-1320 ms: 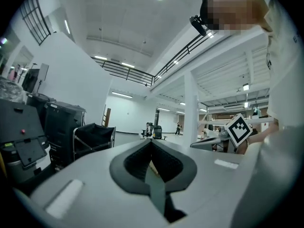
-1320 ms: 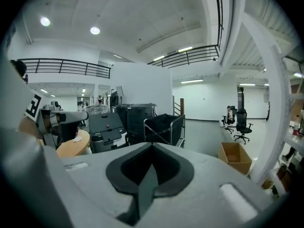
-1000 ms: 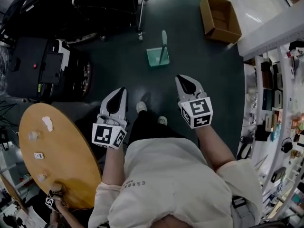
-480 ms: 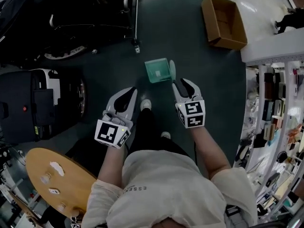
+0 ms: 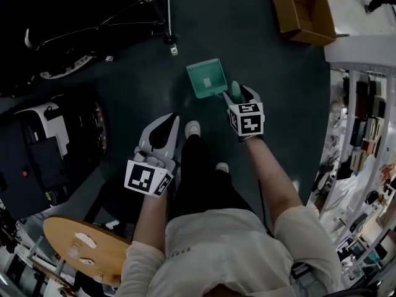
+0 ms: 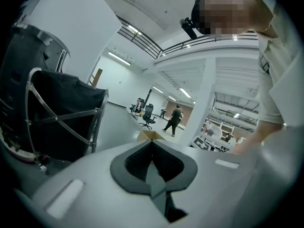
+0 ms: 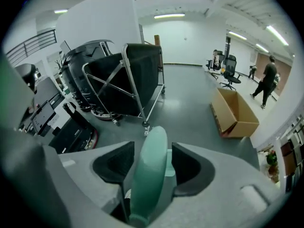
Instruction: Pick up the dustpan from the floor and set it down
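Note:
The green dustpan (image 5: 207, 79) lies on the dark floor, its handle (image 5: 235, 92) pointing back towards me. My right gripper (image 5: 241, 95) reaches steeply down over that handle. In the right gripper view the pale green handle (image 7: 151, 175) stands between the jaws of the right gripper (image 7: 148, 161), which are opening; the pads stand a little off it. My left gripper (image 5: 164, 127) hangs to the left of my shoe, away from the dustpan. Its pads meet with nothing between them in the left gripper view (image 6: 153, 153).
A black folding cart (image 5: 93, 17) on castors stands at the far left, also in the right gripper view (image 7: 128, 80). An open cardboard box (image 5: 303, 11) sits far right. Shelving (image 5: 365, 135) lines the right side. A round wooden table (image 5: 86, 252) and a black machine (image 5: 43, 159) are behind left.
Both grippers went forward and down towards the dustpan. The right gripper reached its handle and its jaws came apart around it. The left gripper stayed shut.

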Motion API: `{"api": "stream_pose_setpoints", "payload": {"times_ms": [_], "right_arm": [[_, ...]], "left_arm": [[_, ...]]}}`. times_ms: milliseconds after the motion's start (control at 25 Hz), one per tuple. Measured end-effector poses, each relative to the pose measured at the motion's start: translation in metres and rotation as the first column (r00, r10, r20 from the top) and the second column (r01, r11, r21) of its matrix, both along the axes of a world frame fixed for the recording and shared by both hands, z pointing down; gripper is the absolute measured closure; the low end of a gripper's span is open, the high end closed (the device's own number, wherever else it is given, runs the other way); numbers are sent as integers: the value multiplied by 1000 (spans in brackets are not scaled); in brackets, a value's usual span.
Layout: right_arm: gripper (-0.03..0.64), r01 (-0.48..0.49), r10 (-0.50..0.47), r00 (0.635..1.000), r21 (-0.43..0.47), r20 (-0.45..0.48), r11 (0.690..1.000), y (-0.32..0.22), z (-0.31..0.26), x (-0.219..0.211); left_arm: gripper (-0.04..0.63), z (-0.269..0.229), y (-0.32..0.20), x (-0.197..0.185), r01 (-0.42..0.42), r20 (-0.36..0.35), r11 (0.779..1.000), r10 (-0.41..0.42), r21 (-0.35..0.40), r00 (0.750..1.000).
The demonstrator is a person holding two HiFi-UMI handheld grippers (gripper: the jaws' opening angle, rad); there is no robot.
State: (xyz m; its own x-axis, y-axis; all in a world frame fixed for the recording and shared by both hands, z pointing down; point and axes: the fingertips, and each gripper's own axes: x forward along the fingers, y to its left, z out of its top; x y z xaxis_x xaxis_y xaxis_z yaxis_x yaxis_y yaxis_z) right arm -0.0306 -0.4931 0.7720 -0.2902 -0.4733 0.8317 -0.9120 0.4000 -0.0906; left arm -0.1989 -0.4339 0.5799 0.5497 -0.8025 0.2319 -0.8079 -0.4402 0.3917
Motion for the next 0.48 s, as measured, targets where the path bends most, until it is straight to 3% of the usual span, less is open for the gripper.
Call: {"api": "stream_pose_setpoints", "payload": {"times_ms": [120, 160, 200, 240, 480], "right_arm": [[396, 19, -19, 1000, -67, 5, 998, -2, 24, -11], [448, 18, -18, 1000, -91, 5, 996, 0, 29, -10], [564, 15, -14, 1000, -107, 7, 994, 1, 32, -8], [598, 12, -10, 1000, -113, 11, 994, 1, 33, -7], [609, -2, 5, 999, -90, 33, 996, 14, 1, 1]], "left_arm": [[578, 11, 5, 5, -39, -19, 999, 38, -28, 999], [578, 13, 7, 8, -51, -18, 998, 51, -34, 999], [578, 14, 9, 11, -62, -19, 997, 61, -38, 998], [578, 14, 10, 13, -72, -21, 997, 71, -40, 997], [578, -6, 18, 13, -90, -14, 996, 90, -26, 996]]}}
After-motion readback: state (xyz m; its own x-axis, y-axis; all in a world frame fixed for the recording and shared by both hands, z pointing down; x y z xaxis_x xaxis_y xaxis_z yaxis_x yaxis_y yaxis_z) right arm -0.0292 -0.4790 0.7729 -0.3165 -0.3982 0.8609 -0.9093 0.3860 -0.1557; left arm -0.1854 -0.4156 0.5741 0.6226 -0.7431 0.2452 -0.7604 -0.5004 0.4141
